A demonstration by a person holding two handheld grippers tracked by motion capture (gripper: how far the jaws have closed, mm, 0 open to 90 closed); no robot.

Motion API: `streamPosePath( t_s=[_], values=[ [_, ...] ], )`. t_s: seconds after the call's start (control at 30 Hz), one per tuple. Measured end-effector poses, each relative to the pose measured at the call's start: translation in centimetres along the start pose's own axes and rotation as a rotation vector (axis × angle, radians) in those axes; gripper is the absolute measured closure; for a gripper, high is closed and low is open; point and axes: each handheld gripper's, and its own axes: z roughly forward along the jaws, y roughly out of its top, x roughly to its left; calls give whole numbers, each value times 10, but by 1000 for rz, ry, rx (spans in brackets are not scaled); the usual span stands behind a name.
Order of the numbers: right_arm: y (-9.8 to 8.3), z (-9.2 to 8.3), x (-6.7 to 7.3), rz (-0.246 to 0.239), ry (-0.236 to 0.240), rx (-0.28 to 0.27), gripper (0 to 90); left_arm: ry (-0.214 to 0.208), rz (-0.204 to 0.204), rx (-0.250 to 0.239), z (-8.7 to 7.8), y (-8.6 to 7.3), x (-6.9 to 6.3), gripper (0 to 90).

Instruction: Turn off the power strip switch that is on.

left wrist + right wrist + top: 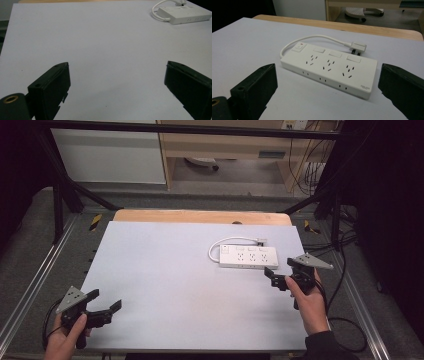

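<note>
left gripper (105,301) is sitting at the near left corner of the white table top (170,285), jaws spread wide with nothing between them; the left hand (65,337) is holding it. right gripper (280,270) is hovering at the right edge in the right hand (312,307), jaws likewise wide apart and empty. white power strip (329,68) is lying flat just beyond the right gripper, its cord (312,38) looping behind it to the plug (358,47).
</note>
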Motion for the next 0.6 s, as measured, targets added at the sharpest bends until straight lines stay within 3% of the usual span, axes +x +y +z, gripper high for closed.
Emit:
streamPosePath(
  t_s=[0.6],
  values=[
    [35,22,-7,-9,-8,-22,72,-2,-2,3,0,0,0,66]
  ],
)
